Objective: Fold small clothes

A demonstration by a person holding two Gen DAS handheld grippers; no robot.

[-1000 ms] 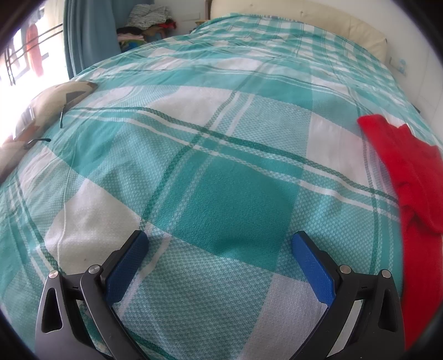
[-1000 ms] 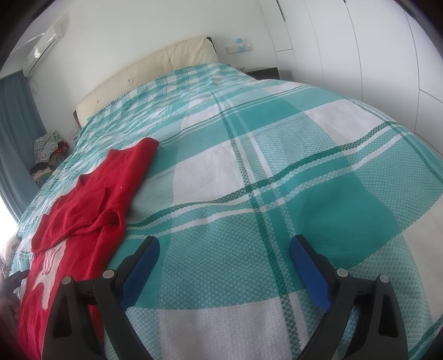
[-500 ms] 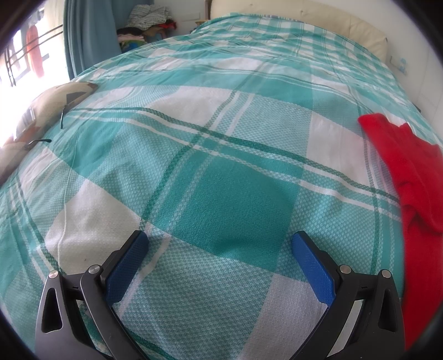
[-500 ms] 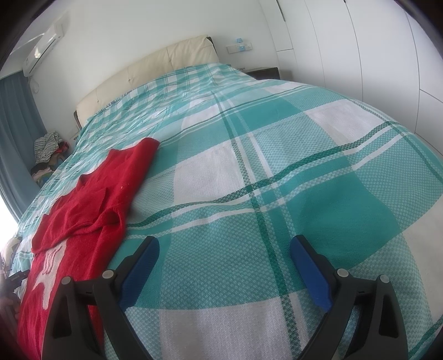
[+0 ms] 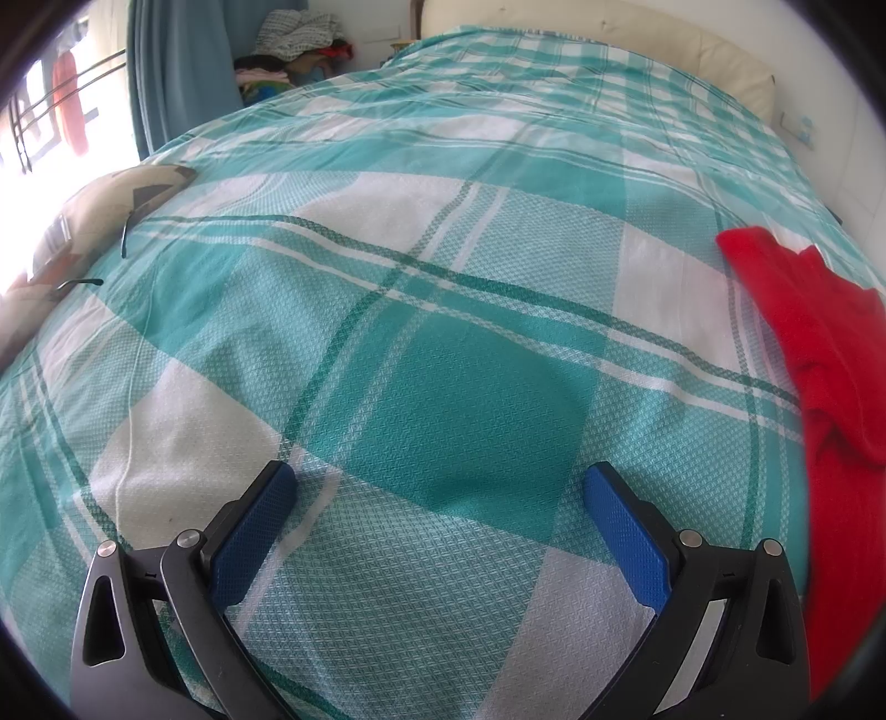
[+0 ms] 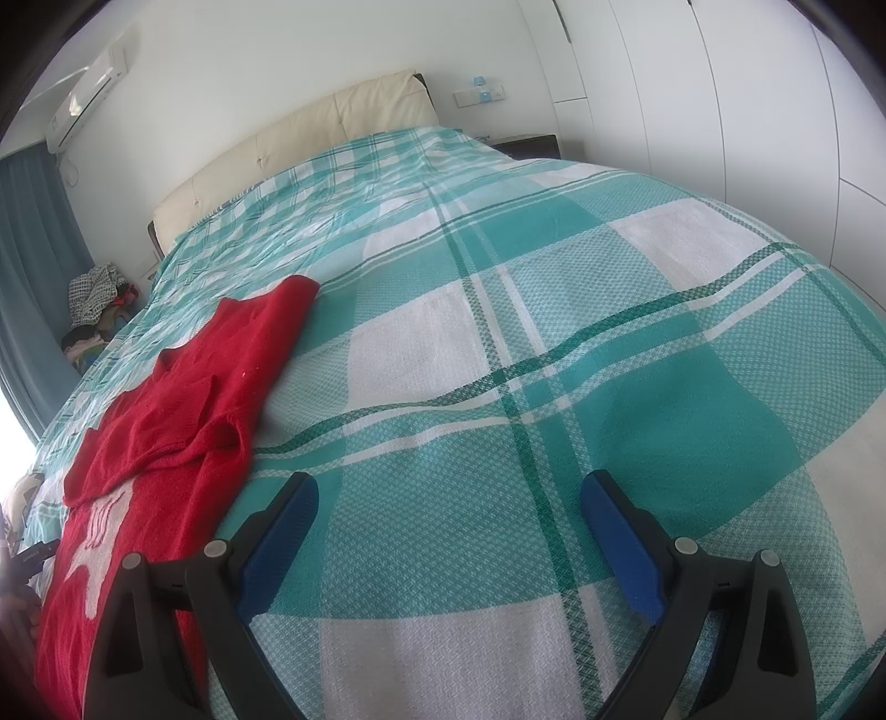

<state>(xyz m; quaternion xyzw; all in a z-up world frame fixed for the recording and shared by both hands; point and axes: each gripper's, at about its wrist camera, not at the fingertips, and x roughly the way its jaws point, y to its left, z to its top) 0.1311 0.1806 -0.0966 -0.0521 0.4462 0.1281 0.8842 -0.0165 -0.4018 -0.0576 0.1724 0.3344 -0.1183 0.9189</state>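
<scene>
A small red knit sweater with a white figure on its front lies spread on the teal-and-white checked bedspread, one sleeve folded across its body. In the left wrist view the sweater lies along the right edge. My left gripper is open and empty, low over bare bedspread to the left of the sweater. My right gripper is open and empty, low over the bedspread just right of the sweater's lower part.
A patterned cushion lies at the bed's left edge by a bright window. A pile of clothes sits beyond the bed near a blue curtain. A cream headboard stands at the far end, white wardrobe doors to the right.
</scene>
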